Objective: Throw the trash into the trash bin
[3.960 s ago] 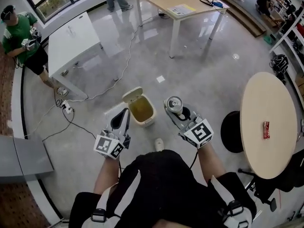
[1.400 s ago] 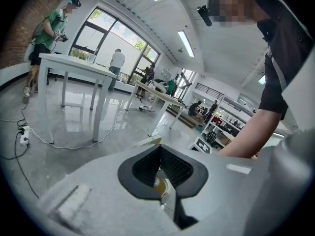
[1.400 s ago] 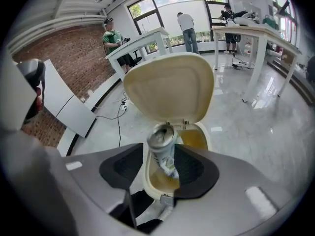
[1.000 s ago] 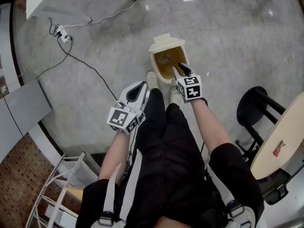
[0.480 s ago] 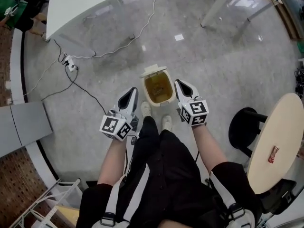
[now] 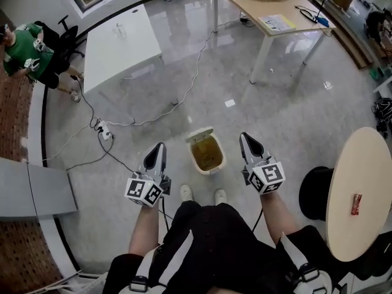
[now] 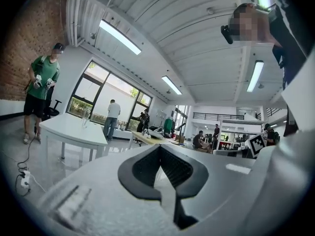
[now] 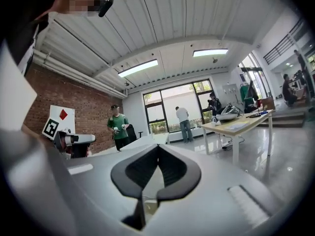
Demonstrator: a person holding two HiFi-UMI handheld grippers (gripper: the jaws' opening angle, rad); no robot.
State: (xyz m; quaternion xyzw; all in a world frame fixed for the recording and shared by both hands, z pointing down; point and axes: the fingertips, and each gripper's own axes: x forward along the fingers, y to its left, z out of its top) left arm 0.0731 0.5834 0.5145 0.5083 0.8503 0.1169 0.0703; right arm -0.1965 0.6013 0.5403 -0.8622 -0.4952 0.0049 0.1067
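A: The right gripper point(image 6: 246, 138) and left gripper point(image 6: 159, 147) are hovering pressed together, empty, at three and nine o'clock of the open trash bin point(image 6: 222, 157).
B: The drop is seemingly ending; the next move is calling for the wrapper point(image 6: 356, 204) on the table point(image 6: 349, 164), four o'clock.

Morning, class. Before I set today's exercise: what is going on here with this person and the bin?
A person stands over a small open trash bin on the floor, with a gripper in each hand. The left gripper and the right gripper are both shut and empty, held level on either side of the bin. What lies inside the bin cannot be made out. A red packet sits on the round table to the person's right.
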